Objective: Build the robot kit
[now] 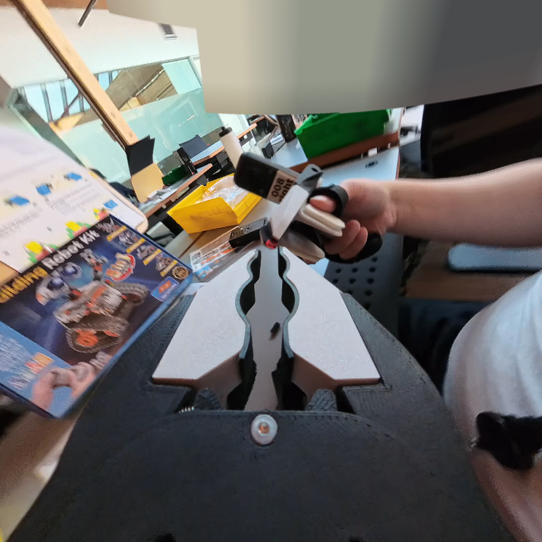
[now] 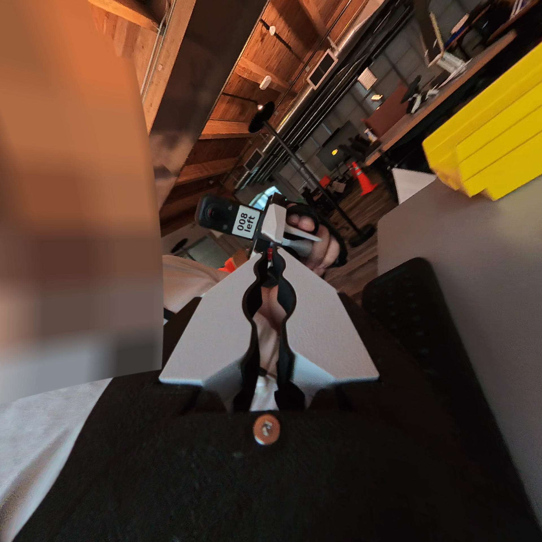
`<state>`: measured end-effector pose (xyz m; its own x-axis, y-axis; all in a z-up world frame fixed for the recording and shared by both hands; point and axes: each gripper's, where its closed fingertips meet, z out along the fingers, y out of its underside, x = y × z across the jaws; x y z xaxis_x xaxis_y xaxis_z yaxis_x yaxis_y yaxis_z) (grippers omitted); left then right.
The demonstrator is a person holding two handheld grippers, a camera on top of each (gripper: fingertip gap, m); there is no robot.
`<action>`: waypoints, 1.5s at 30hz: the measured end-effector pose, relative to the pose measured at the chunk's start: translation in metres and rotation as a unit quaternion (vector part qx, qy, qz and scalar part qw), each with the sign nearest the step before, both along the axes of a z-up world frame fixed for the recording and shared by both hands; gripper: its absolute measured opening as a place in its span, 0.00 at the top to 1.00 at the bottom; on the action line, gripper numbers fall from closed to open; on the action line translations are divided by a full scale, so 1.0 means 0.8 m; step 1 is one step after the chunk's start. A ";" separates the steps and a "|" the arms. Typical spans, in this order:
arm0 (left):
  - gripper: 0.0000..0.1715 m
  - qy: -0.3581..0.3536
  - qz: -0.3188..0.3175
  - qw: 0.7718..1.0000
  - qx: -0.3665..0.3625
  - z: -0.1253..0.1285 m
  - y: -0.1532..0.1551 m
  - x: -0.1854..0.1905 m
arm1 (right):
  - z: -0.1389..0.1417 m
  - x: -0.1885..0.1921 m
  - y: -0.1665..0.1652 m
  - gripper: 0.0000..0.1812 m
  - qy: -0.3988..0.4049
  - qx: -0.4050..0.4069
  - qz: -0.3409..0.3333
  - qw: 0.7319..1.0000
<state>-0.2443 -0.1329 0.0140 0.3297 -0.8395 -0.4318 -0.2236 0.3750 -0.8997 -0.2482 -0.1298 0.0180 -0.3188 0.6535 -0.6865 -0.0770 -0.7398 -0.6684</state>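
My two grippers point at each other, tip to tip, above a grey table [image 1: 265, 293]. My left gripper [image 1: 269, 251] has white fingers with wavy black pads, its jaws a narrow gap apart. Just beyond its tips is a small black block with a red end [image 1: 271, 242], at the tips of the right gripper [image 1: 274, 237], which a bare hand [image 1: 360, 211] holds. In the right wrist view my right gripper [image 2: 269, 257] has its jaws nearly together on that black and red part [image 2: 269, 252]. The left gripper [image 2: 271, 247] meets it there. Whether the left jaws clamp the part is hidden.
A blue robot kit box [image 1: 88, 308] and an instruction sheet [image 1: 44, 205] stand at the left. A yellow bin [image 1: 211, 211] sits behind and also shows in the right wrist view [image 2: 492, 140]. A small black piece [image 1: 274, 327] and a leaflet [image 1: 211, 258] lie on the table. A person's white shirt [image 1: 498, 352] is at the right. The grippers are tip to tip, or close to it.
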 end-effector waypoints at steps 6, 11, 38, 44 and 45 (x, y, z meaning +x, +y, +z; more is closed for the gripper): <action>0.83 -0.154 -0.149 0.916 -0.340 0.015 -0.011 0.003 | 0.019 0.012 0.006 0.99 -0.070 0.364 -0.191 0.909; 0.82 -0.083 -0.058 0.988 -0.119 0.011 0.011 -0.012 | 0.026 0.008 -0.015 0.99 -0.134 0.535 -0.176 0.816; 0.78 0.160 -0.001 0.917 0.366 0.028 -0.019 0.005 | 0.014 -0.022 -0.046 0.99 -0.217 0.703 -0.002 0.678; 0.78 0.190 -0.002 0.895 0.403 0.029 -0.022 0.008 | 0.014 -0.020 -0.048 0.99 -0.225 0.689 0.045 0.687; 0.78 0.193 -0.002 0.894 0.404 0.030 -0.022 0.008 | 0.015 -0.020 -0.048 0.99 -0.227 0.686 0.052 0.689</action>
